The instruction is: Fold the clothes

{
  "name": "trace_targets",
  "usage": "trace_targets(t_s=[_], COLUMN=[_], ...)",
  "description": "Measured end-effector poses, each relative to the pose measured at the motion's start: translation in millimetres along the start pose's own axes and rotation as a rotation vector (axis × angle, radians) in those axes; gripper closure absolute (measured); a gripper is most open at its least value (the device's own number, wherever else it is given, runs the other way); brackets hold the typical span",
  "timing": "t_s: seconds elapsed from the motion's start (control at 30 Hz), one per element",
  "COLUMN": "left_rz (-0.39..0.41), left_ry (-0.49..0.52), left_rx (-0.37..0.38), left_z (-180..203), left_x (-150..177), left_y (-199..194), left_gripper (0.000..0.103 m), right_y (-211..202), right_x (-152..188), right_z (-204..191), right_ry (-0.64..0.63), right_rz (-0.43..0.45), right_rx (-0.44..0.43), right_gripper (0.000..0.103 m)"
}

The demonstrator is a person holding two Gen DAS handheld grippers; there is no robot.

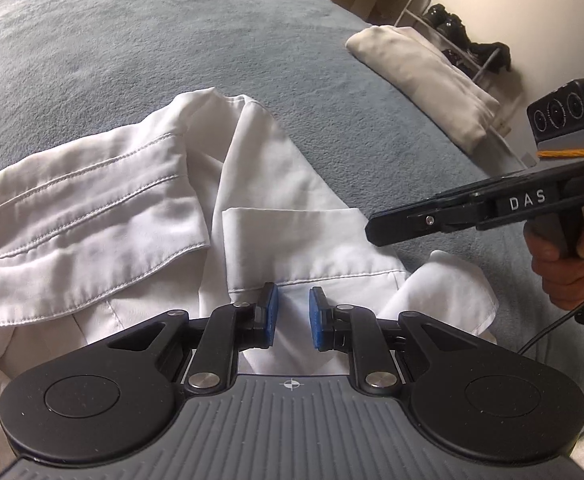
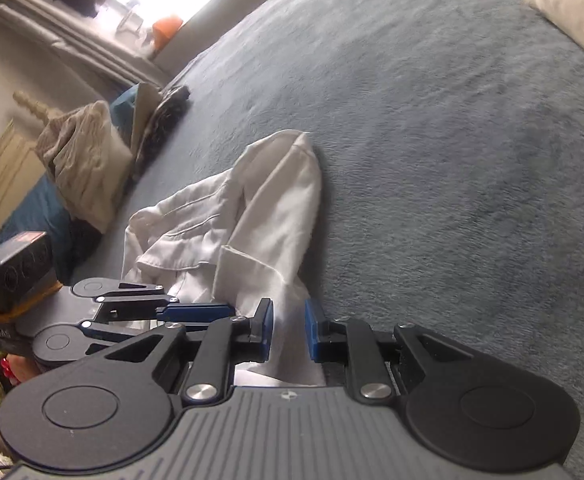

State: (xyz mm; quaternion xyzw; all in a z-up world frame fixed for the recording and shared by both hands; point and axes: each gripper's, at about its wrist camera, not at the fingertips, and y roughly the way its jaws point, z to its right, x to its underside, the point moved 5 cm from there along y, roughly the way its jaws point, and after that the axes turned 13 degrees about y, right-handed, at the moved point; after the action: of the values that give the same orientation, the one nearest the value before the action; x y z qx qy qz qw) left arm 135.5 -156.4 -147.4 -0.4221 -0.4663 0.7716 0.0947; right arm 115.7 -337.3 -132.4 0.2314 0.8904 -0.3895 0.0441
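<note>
A crumpled white shirt [image 1: 132,208] lies on the grey-blue blanket [image 1: 132,40] of a bed, with stitched hems and a flat pocket-like fold showing. My left gripper [image 1: 293,304] hovers over the shirt's near edge. Its blue pads stand a little apart, with cloth showing below the gap and nothing pinched. My right gripper [image 1: 375,232], held by a hand [image 1: 563,268], points in from the right just above the shirt's right side. In the right wrist view, the right gripper [image 2: 290,316] is open a little over the shirt [image 2: 252,208], and the left gripper [image 2: 232,312] sits close at its left.
A folded cream cloth [image 1: 423,76] lies at the bed's far right edge, in front of a shoe rack [image 1: 463,32] by the wall. A pile of beige and dark clothes [image 2: 84,160] sits at the bed's left side. The blanket [image 2: 451,160] stretches wide beyond the shirt.
</note>
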Motion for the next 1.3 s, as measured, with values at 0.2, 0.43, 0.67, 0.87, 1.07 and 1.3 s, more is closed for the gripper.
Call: trace_targets(t_s=[0.2,0.43,0.67,0.87,1.07,1.3], left_rz=[0.007,0.016,0.06,0.022,0.025,0.026], left_ry=[0.012,0.018,0.078,0.067,0.043,0.04], left_rx=[-0.021,-0.046,-0.066,-0.064,-0.056,-0.058], left_z=[2,0,10,7,5,5], left_x=[2,5,-5,0,0,0], left_y=[-1,-7,-11,3,2,3], left_gripper=[0.086,0.086,0.086,0.086,0.086,0.086], right_y=[7,18,27,14,-10,9], right_x=[6,4,1,-6,-17,-4], right_z=[-22,-18,1,11,8,-12], right_ry=[-0.156,-0.136,-0.018,0.076,0.077,-0.056], right_rz=[0.012,0.008,-0.006,-0.001,0.075,-0.012], right_rx=[0.035,0.029,0.002,-0.021,-0.05,-0.043], right_gripper=[0.097,0.1,0.101,0.097,0.097,0.097])
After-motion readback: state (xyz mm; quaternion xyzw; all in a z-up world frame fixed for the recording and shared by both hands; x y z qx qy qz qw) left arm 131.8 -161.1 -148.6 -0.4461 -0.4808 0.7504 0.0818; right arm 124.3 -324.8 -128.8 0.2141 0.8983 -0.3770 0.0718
